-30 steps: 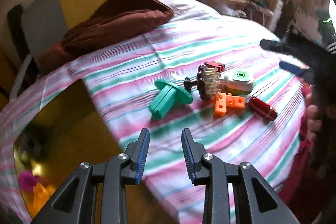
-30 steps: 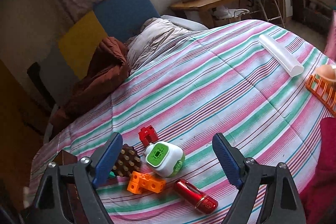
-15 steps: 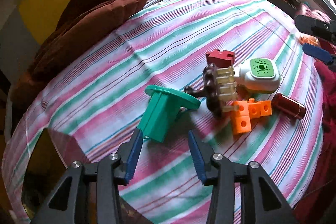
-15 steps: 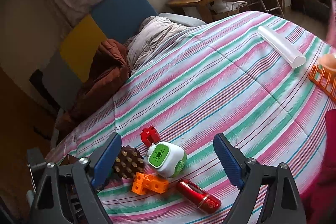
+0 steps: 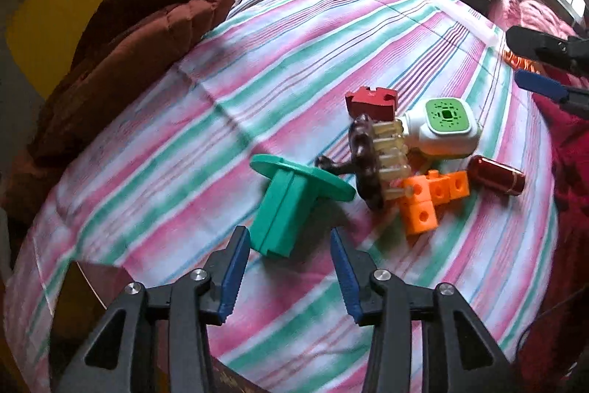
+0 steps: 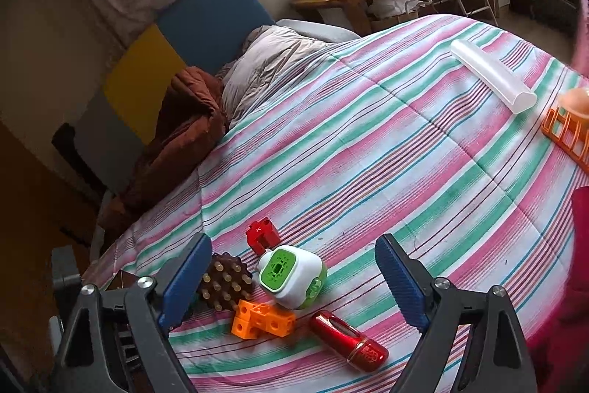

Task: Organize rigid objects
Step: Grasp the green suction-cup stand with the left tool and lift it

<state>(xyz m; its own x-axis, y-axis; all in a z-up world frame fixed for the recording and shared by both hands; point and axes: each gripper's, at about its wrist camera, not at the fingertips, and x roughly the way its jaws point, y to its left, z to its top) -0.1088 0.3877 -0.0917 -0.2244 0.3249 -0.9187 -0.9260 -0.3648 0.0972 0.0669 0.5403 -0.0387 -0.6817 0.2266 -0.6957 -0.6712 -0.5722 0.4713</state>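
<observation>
Left wrist view: the left tool (image 5: 289, 267), jaws just spread, frames the green flanged piece (image 5: 291, 201) at frame centre on the striped bed (image 5: 257, 61), not yet pinching. Next: advance, close on its stem. The right tool (image 6: 294, 282) hangs wide, empty.

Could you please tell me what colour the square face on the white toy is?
Green, on the white toy; it shows best in the left wrist view.
</observation>
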